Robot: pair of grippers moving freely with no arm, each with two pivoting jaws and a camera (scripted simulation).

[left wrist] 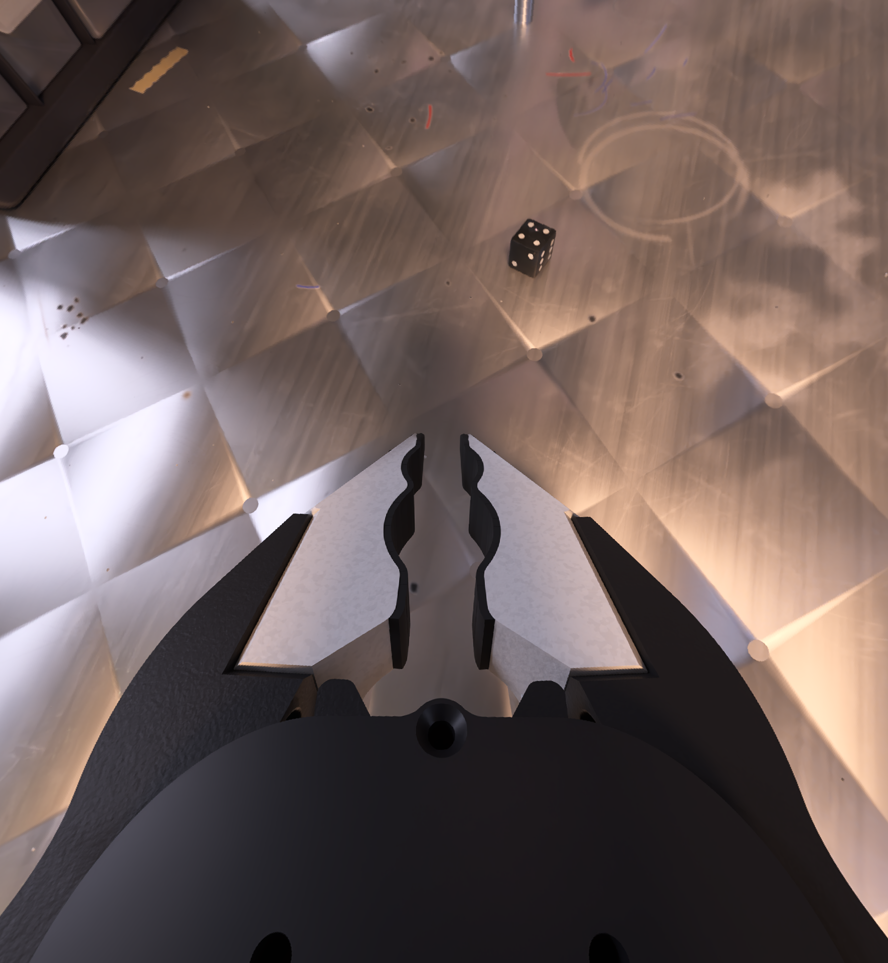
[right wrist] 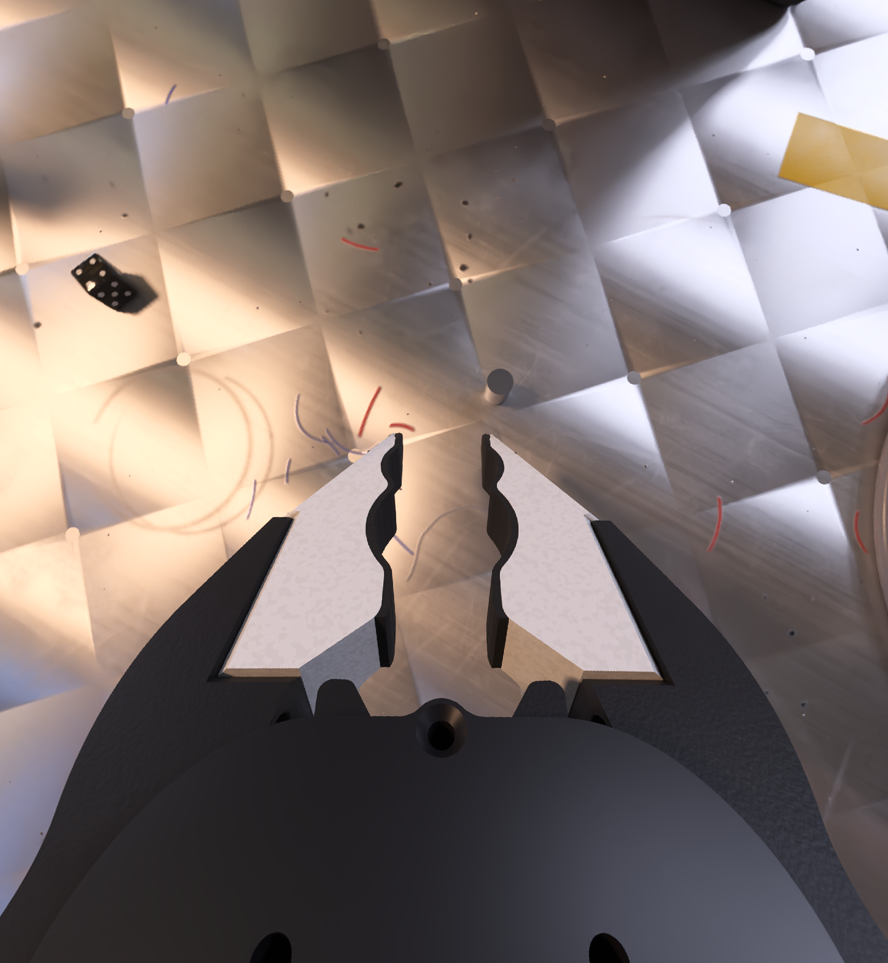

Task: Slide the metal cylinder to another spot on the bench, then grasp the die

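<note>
The right claw (right wrist: 441, 443), held part-open and empty, is seen just below the upright metal cylinder (right wrist: 499, 386), set slightly right of centre on the tabletop (right wrist: 691, 312), the die (right wrist: 104, 283) far left.

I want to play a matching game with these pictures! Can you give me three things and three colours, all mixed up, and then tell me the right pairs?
Things:
1. die
2. metal cylinder
3. strip of tape

Colours:
A. yellow
B. black with white dots
C. shiny silver-grey

Right pairs: 1-B, 2-C, 3-A.

All three sit on the bench, and neither the left gripper nor the right gripper is touching any of them.
</note>
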